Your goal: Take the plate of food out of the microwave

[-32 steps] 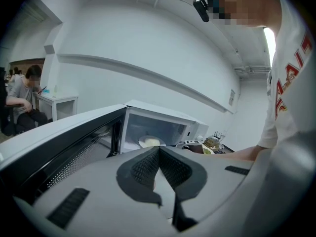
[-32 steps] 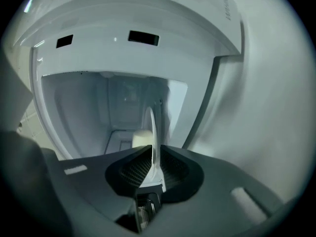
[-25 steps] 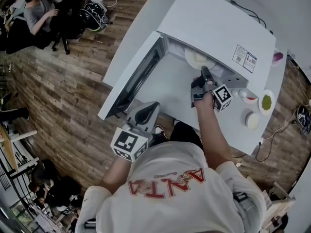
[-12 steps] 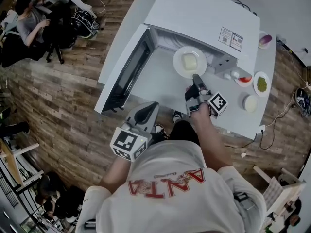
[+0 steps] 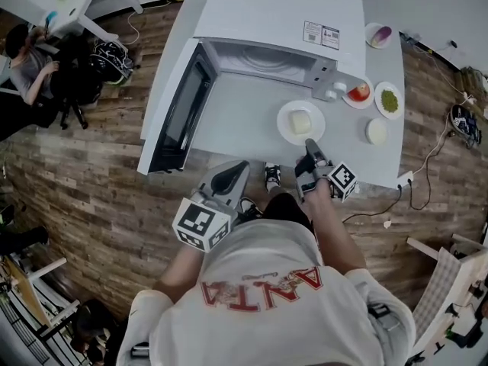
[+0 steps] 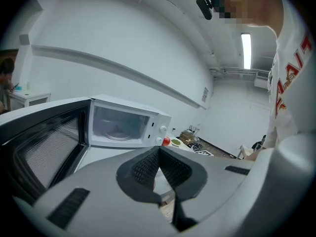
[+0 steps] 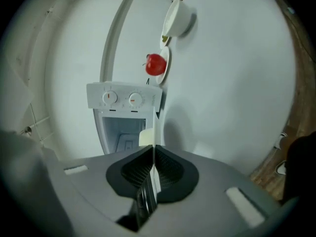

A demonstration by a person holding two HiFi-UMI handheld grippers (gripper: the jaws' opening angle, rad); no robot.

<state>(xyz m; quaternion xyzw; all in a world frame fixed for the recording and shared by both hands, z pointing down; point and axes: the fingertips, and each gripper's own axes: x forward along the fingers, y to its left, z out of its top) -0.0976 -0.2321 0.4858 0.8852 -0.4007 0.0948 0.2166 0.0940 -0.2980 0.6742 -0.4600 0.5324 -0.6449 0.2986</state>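
Now, door [image 5: 179, 117]: swung wide at the left of the microwave [image 5: 282, 17], well clear of the path.
Surface [image 5: 244, 120]: bare white space in front of the opening. I judge it the best spot to set the plate down, flat and gently.
Plate [image 5: 286, 126]: outside the microwave, over the surface just right of the opening, with a pale block of food [image 5: 302, 120] on it. I cannot tell whether it rests there or hangs just above. Keep it level so the food does not slide.
Small dishes [image 5: 377, 131]: near, to the right; stop short of them.
Left gripper [image 6: 158, 154]: jaws together, nothing between them, held close to the body.
Right gripper [image 5: 309, 146]: jaws nearly together, pinching the plate's near rim. Loosen only once the plate sits flat.
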